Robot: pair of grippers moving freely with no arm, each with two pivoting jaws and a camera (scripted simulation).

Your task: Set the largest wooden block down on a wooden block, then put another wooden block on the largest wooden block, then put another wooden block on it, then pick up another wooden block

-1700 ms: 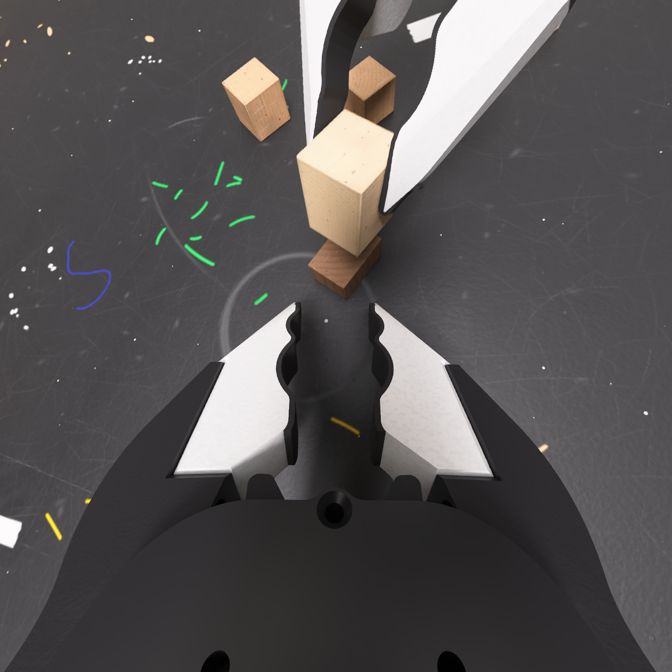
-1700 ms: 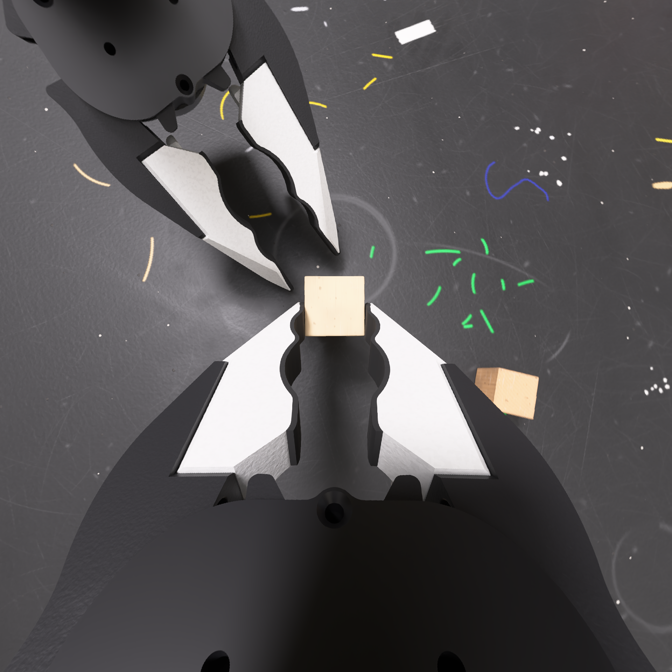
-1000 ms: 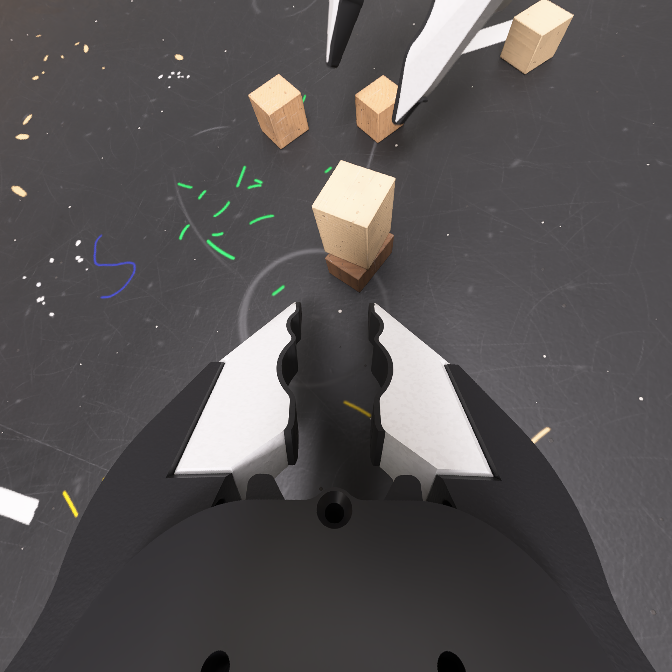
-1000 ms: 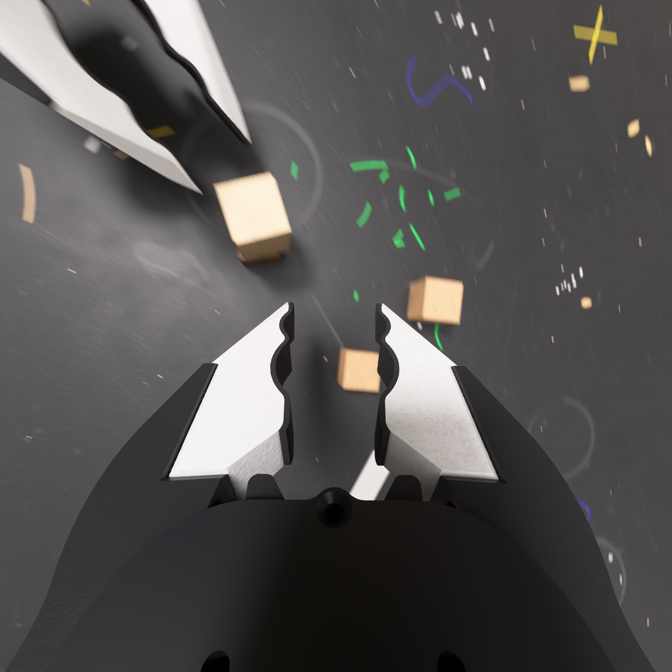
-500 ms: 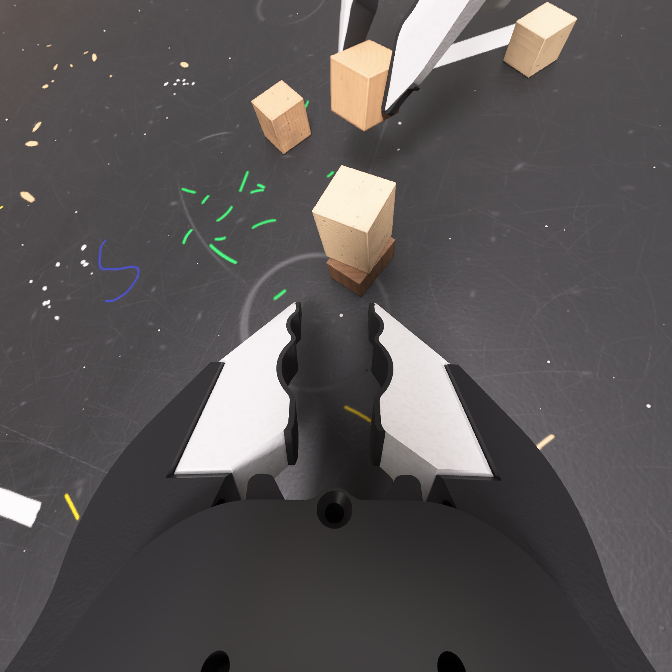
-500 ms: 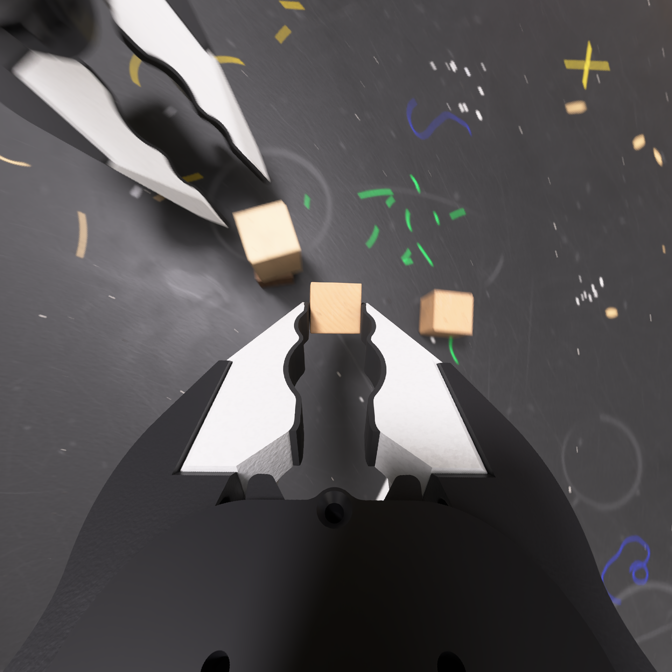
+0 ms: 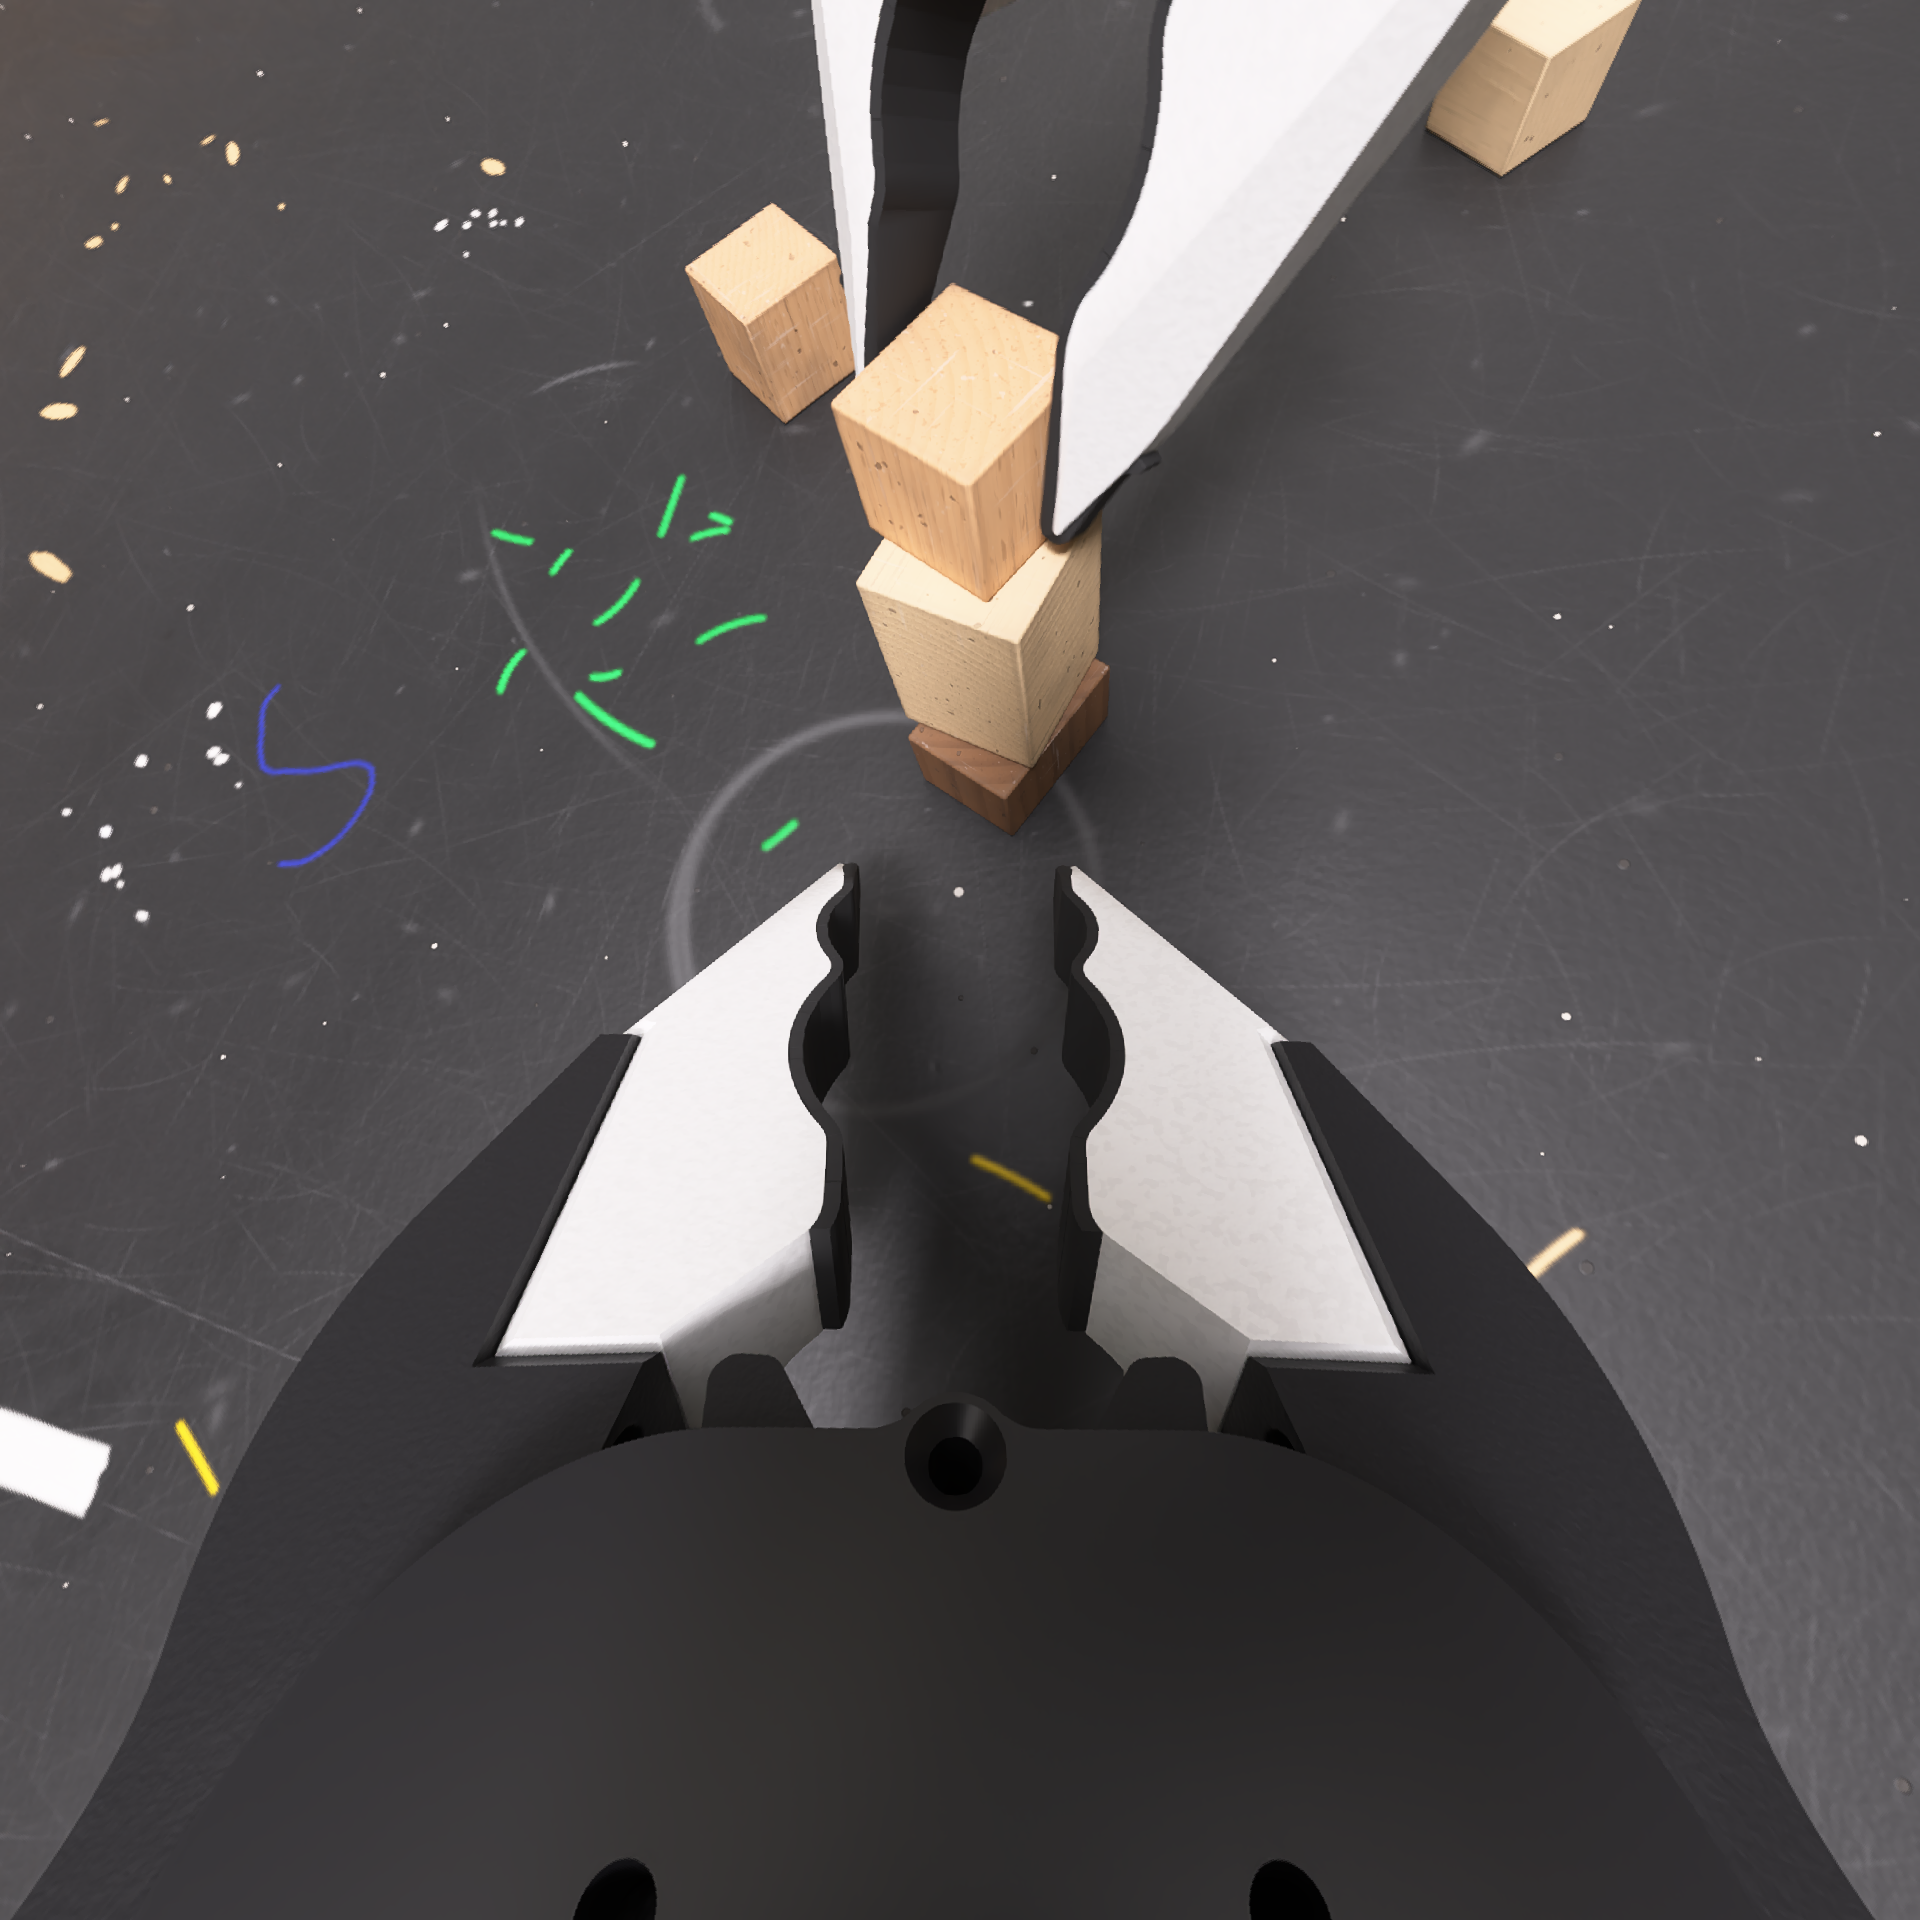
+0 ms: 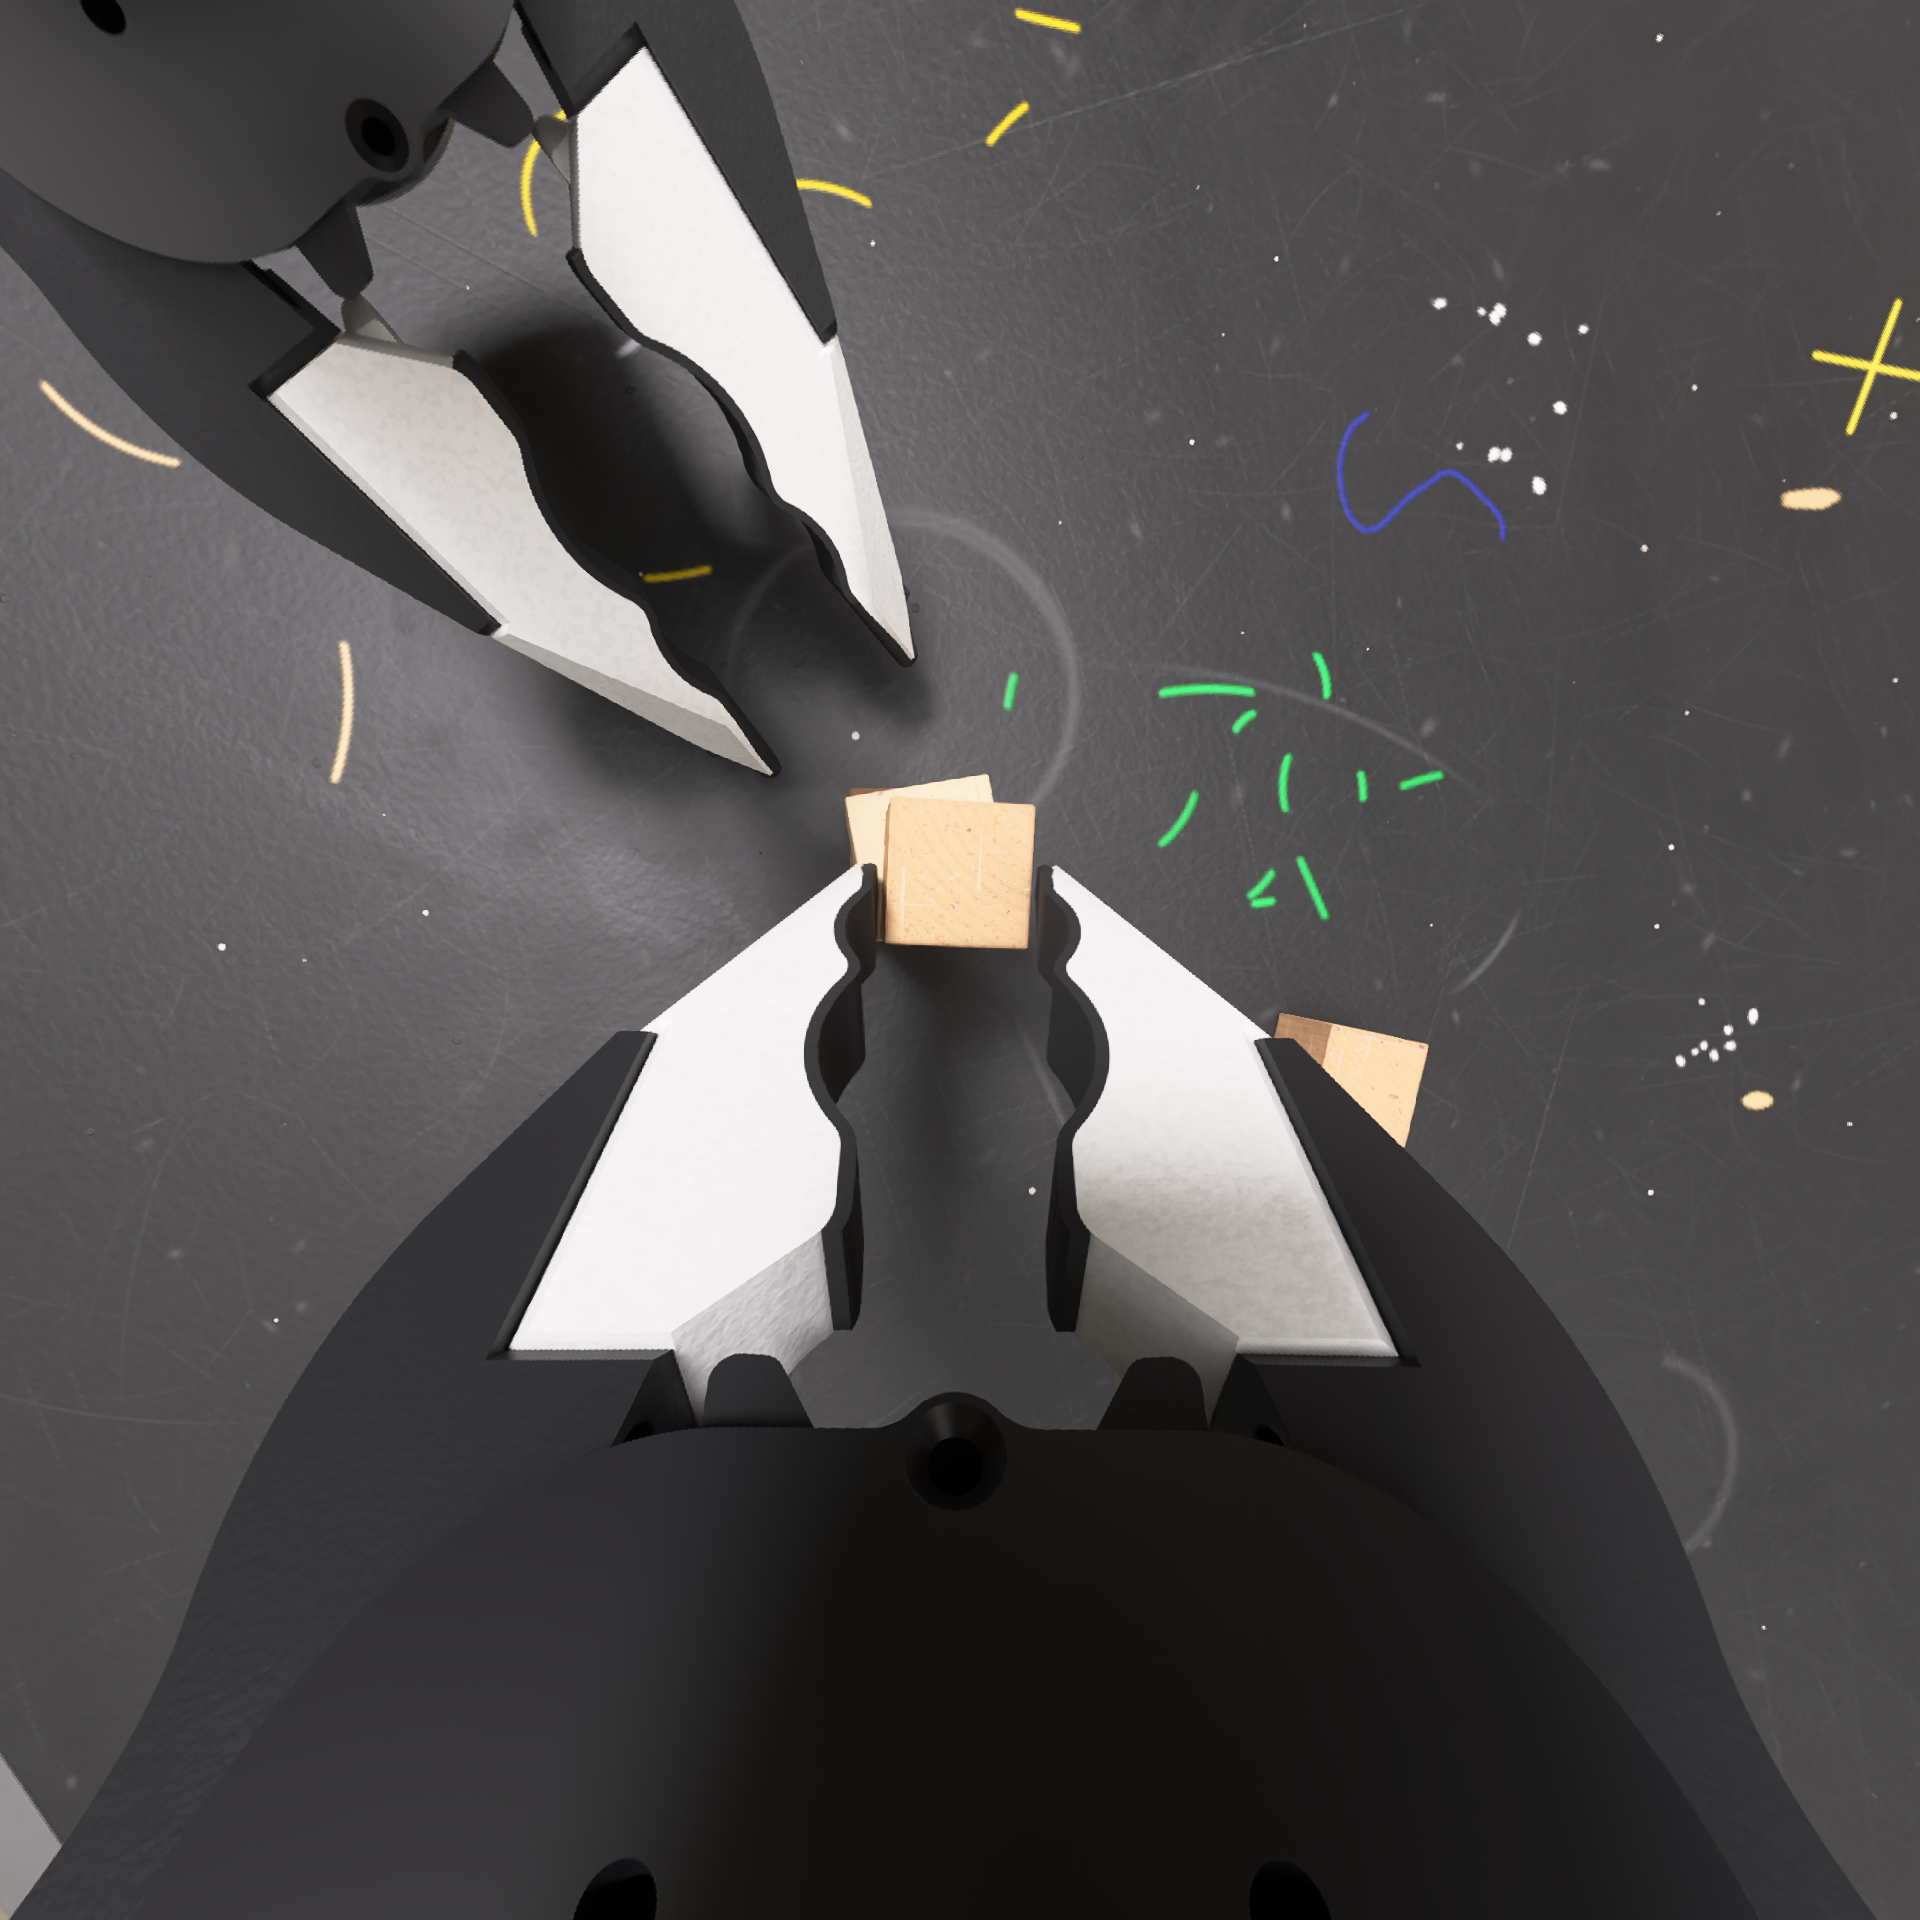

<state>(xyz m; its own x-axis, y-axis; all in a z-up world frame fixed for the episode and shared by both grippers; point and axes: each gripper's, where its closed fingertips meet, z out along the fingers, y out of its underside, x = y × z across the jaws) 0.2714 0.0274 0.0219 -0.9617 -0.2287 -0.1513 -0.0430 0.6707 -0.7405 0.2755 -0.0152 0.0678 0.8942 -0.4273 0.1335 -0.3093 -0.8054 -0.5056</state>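
Note:
In the left wrist view a dark brown block (image 7: 1003, 779) lies on the table with the largest, pale wooden block (image 7: 982, 655) standing on it. My right gripper (image 7: 966, 447) comes down from above, shut on a tan wooden block (image 7: 945, 436). It holds this block on or just over the pale block's top, turned a little against it. The right wrist view shows the tan block (image 8: 961, 873) between my right gripper's (image 8: 956, 883) fingertips, with the pale block's edge (image 8: 920, 792) behind it. My left gripper (image 7: 956, 883) is open and empty, low in front of the stack.
A loose tan block (image 7: 774, 307) stands on the table behind and left of the stack, also seen in the right wrist view (image 8: 1371, 1070). A pale block (image 7: 1527, 83) stands far back right. The left gripper (image 8: 840, 715) points at the stack from the far side.
My right gripper let go of the largest block on the dark one and moved back. It shut on a tan block and carried it over the stack. The left gripper stayed open, nearly still.

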